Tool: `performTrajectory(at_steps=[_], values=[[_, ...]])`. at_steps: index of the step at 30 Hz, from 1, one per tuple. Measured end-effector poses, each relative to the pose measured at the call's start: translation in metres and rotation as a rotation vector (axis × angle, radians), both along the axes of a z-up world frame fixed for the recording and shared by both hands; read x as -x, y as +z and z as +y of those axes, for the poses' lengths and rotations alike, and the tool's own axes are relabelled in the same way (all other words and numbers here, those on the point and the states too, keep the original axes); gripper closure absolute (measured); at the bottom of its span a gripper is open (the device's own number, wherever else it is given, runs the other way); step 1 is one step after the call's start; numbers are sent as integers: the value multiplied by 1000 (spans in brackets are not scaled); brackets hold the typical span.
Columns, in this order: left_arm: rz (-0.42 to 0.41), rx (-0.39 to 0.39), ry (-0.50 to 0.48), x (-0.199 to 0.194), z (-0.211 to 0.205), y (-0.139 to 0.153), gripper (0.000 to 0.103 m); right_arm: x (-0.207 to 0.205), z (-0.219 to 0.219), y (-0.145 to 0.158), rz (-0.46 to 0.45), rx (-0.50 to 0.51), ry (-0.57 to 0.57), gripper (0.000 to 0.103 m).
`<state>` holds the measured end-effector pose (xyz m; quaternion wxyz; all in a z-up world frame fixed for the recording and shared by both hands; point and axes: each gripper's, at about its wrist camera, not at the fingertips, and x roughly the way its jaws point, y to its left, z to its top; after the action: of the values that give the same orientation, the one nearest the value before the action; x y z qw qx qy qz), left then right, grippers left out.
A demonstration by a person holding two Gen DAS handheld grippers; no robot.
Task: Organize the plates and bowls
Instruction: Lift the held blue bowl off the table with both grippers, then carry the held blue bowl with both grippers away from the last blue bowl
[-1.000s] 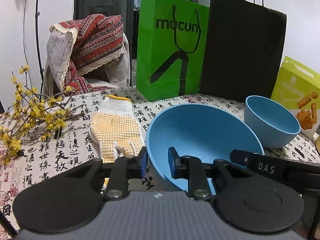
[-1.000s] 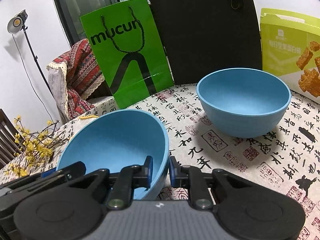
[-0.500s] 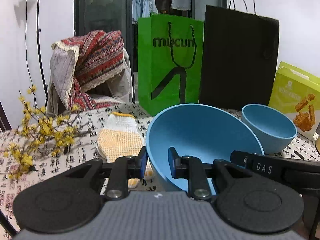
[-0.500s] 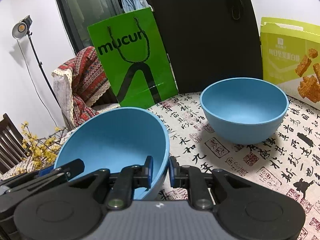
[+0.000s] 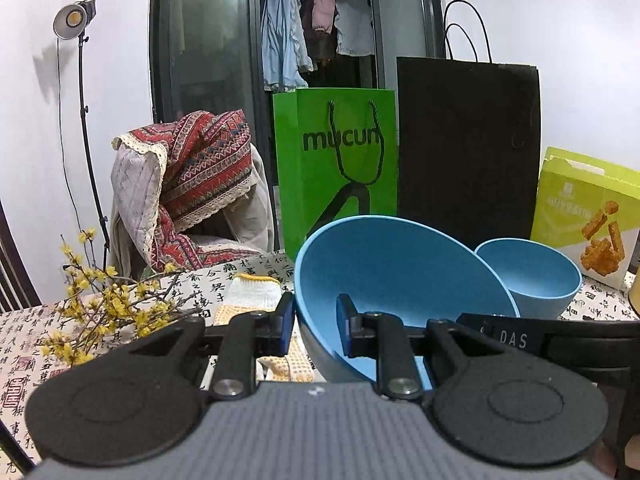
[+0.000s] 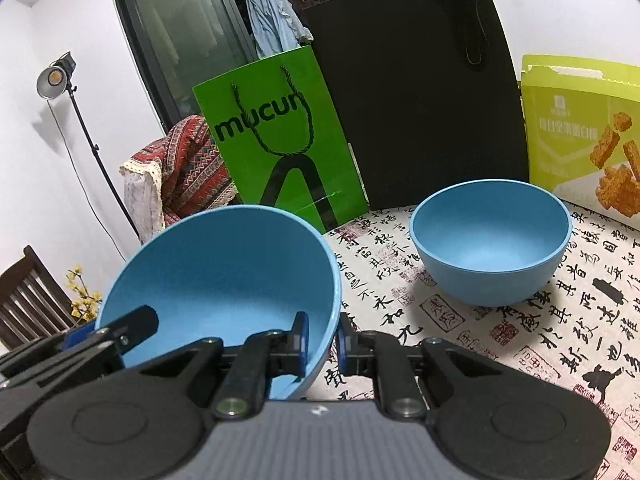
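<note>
A: Where's the near bowl (image 5: 400, 276)?

B: Off the table (image 6: 520, 360), tilted, gripped from both sides. Left gripper (image 5: 311, 330) pinches the rim on one side, one finger inside, one outside. Right gripper (image 6: 322, 342) nips the opposite rim the same way, jaws nearly together and just closing a touch tighter.

A: And the second bowl (image 6: 490, 242)?

B: Upright on the printed cloth, apart from the lifted one, before the black bag (image 6: 416, 92) and the snack box (image 6: 584, 136). Green bag (image 5: 336, 160) behind; glove (image 5: 252, 294) left.
</note>
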<state>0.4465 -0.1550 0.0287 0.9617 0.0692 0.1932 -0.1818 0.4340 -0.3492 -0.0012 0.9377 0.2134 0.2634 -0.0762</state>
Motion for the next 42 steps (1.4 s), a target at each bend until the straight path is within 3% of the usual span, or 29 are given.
performTrajectory(at_steps=[7, 14, 42], values=[[8, 14, 5, -1, 2, 8, 81, 5, 3, 4, -9, 13, -8, 90], [-12, -53, 12, 9, -2, 18, 81, 10, 1, 12, -9, -25, 0, 90], [-24, -70, 27, 55, 14, 48, 81, 53, 16, 37, -22, -64, 21, 90]])
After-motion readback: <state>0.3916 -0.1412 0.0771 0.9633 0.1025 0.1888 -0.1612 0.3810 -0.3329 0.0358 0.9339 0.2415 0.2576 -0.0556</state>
